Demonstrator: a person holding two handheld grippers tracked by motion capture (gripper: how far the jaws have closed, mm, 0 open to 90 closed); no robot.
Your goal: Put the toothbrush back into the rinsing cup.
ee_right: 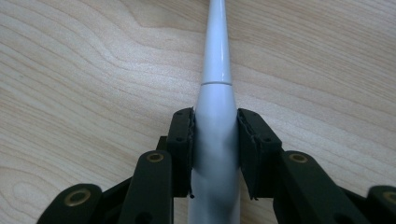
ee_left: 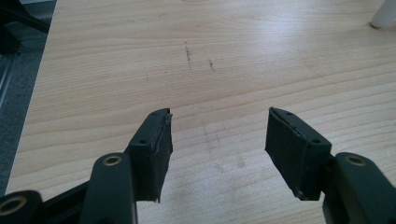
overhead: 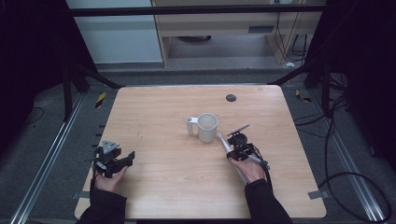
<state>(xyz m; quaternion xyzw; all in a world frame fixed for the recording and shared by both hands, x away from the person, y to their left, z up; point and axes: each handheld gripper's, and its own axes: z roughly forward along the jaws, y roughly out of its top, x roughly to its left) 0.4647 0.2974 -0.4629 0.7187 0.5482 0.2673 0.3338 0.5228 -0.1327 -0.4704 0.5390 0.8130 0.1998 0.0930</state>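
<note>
Left claw (overhead: 125, 160) gapes empty near the tabletop's (overhead: 177, 186) left edge. Right claw (ee_right: 215, 135) clamps a white toothbrush handle (ee_right: 215, 93) just beside the mug (overhead: 207, 127).

No readable text, labels, brands, numbers or signs are seen in any view. Nothing is printed on the white cylindrical mug (overhead: 207, 127) or on the light wooden tabletop (overhead: 163, 121). The yellow-and-black striped tape pieces on the floor at the far left (overhead: 100, 99) and far right (overhead: 302, 97) carry a pattern only, no characters.
</note>
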